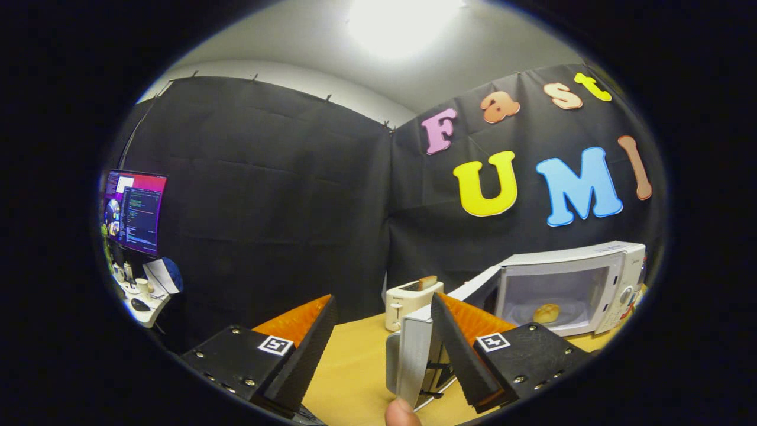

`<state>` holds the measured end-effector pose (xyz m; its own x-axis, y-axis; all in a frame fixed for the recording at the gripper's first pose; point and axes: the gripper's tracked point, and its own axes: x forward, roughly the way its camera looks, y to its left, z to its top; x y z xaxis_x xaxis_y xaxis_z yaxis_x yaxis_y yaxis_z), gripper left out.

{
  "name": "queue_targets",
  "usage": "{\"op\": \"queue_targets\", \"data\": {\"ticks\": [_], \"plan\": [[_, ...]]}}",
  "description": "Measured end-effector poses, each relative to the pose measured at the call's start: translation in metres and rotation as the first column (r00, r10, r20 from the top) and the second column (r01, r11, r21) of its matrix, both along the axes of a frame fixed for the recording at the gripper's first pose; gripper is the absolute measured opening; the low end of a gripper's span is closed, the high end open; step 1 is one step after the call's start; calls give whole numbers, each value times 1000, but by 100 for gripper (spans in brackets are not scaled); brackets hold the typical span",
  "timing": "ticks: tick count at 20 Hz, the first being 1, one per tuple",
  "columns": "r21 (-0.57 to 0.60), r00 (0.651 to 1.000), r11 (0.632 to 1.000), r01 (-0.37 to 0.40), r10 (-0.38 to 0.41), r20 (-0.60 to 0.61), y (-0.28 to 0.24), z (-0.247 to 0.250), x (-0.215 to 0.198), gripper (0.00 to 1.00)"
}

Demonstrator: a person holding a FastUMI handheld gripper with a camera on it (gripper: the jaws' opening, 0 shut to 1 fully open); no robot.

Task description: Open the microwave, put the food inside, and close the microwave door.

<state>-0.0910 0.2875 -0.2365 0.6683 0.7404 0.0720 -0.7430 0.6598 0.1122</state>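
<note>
A white microwave (618,278) stands on the wooden table (355,367), beyond my right finger. Its door (414,349) is swung wide open toward me. The door's grey free edge stands between my fingers, right against the inner face of the right finger (461,349) and well apart from the left finger. A round bread bun (546,312) lies on the turntable inside the lit cavity. My gripper (382,299) is open, and only its right finger is at the door.
A white toaster (408,302) with a slice of toast sticking up stands at the back of the table, just ahead of my fingers. Off to the left is a desk (142,307) with a lit monitor (136,210). A person's fingertip (402,414) shows below the door.
</note>
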Motion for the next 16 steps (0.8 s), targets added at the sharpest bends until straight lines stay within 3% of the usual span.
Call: {"op": "queue_targets", "data": {"ticks": [3,4,5,6,8,10,11,12,14,16], "plan": [[-40,997,997,-62,63,44,26,2,-17,97],[-56,995,995,-77,80,54,33,-1,-24,85],[-75,995,994,-76,80,61,41,-6,-28,82],[-91,997,994,-52,57,54,44,-13,-27,74],[-134,1000,991,-8,5,-19,51,-36,-12,49],[-158,996,987,-14,0,-88,67,-57,-2,32],[-176,996,984,8,-23,-84,70,-65,8,30],[-194,995,980,34,-51,-80,66,-70,17,18],[-213,992,975,66,-88,-96,68,-85,29,11],[-218,984,974,65,-99,-147,69,-102,35,10]]}}
